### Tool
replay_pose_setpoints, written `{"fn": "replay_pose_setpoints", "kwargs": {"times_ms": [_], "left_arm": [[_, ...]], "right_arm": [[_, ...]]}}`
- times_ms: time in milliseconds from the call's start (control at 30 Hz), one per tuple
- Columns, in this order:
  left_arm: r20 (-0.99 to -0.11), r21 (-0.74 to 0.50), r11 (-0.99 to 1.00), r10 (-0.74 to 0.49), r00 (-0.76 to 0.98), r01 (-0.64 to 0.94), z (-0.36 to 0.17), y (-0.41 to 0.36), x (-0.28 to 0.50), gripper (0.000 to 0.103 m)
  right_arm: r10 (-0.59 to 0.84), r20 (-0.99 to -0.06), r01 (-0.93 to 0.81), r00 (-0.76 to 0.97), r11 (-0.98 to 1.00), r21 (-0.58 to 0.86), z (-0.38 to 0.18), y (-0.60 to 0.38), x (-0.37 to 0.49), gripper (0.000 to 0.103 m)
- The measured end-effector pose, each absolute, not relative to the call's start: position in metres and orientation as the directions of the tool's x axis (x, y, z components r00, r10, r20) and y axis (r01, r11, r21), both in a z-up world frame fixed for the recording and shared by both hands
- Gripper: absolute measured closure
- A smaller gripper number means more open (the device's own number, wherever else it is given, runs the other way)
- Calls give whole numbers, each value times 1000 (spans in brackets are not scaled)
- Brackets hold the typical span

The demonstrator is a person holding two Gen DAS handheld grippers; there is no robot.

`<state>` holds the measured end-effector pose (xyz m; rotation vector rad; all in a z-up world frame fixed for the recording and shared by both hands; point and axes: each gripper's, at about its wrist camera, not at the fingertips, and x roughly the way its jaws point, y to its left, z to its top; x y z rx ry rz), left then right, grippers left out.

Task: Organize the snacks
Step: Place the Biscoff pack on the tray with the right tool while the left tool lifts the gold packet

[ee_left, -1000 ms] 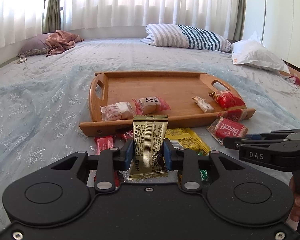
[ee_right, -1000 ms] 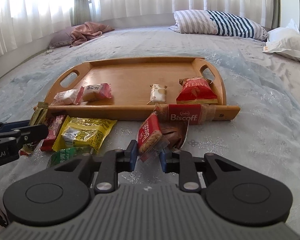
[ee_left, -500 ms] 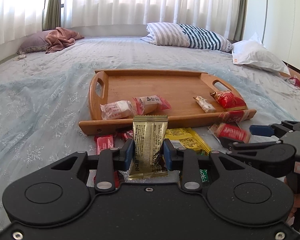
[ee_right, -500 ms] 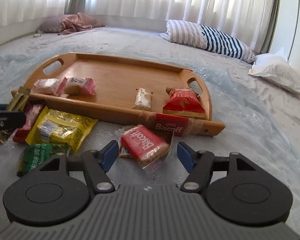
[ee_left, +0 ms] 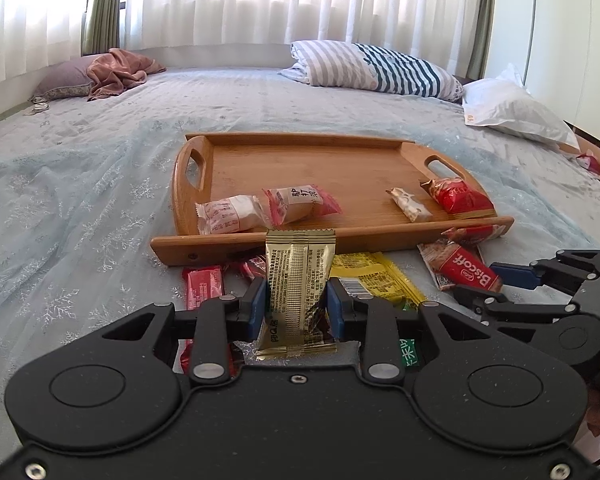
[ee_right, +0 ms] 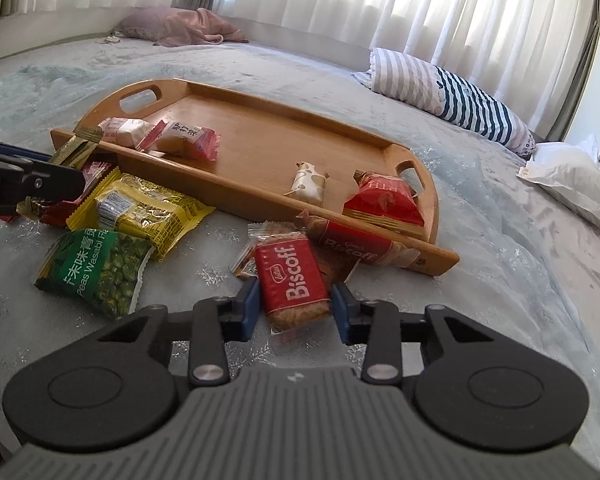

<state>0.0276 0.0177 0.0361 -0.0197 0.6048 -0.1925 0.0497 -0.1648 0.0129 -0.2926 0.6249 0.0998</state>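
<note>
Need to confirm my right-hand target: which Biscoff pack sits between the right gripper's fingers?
The loose Biscoff pack flat on the bedspread, between the open right gripper; the other Biscoff leans against the tray.

"Biscoff" is printed on the red biscuit packet point(ee_right: 291, 280) and on a second packet point(ee_right: 354, 246). The green bag point(ee_right: 94, 270) reads "Peas Wasabi".

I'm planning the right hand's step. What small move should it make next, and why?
Probably close the right tongs on the Biscoff packet. The packet lies on the bedspread between the open pads, outside the wooden tray, while the left tongs already grip a gold packet.
</note>
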Motion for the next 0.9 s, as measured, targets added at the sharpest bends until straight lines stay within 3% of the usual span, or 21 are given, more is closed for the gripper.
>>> {"fn": "replay_pose_setpoints", "kwargs": {"times_ms": [567,900], "left_arm": [[-554,-85,977,-211,805,198,39,17,35,73],[-530,-97,976,-217,820,196,46,20,51,73]], "right_arm": [[177,-565,-217,806,976,-3,51,-172,57,64],[170,-514,-196,841,981,4,66,-162,80,64]]}}
